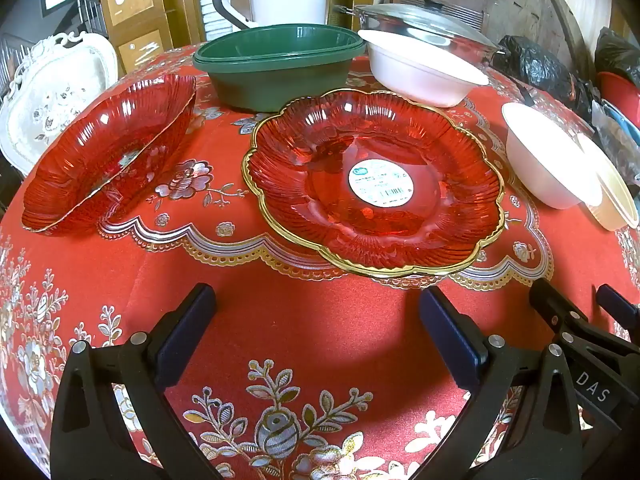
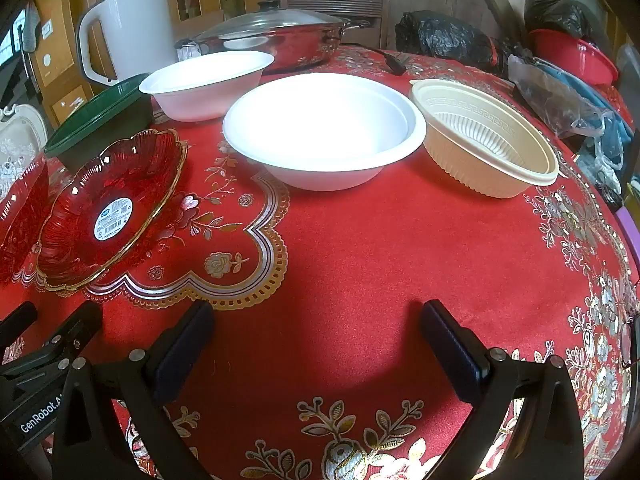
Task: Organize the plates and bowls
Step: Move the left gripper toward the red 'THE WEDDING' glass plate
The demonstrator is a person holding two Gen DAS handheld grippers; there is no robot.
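Observation:
A gold-rimmed red glass plate (image 1: 372, 184) (image 2: 108, 208) with a white label lies just beyond my open left gripper (image 1: 316, 304). A second red plate (image 1: 108, 152) (image 2: 16, 216) sits to its left. Behind them stand a green bowl (image 1: 276, 68) (image 2: 100, 120) and a white bowl (image 1: 420, 68) (image 2: 208, 84). Another white bowl (image 2: 324, 132) (image 1: 552, 156) and a cream ribbed bowl (image 2: 484, 136) (image 1: 616, 200) lie ahead of my open right gripper (image 2: 316, 308). Nothing is between either pair of fingers. The right gripper's fingers (image 1: 552, 312) show at the right edge of the left wrist view.
The red flowered tablecloth (image 2: 360, 260) covers a round table. A lidded steel pan (image 2: 280, 36) and a white jug (image 2: 128, 24) stand at the back. Black bags (image 2: 444, 40), a red basin (image 2: 576, 56) and plastic wrapping (image 2: 560, 104) crowd the far right. A white chair back (image 1: 52, 92) is at left.

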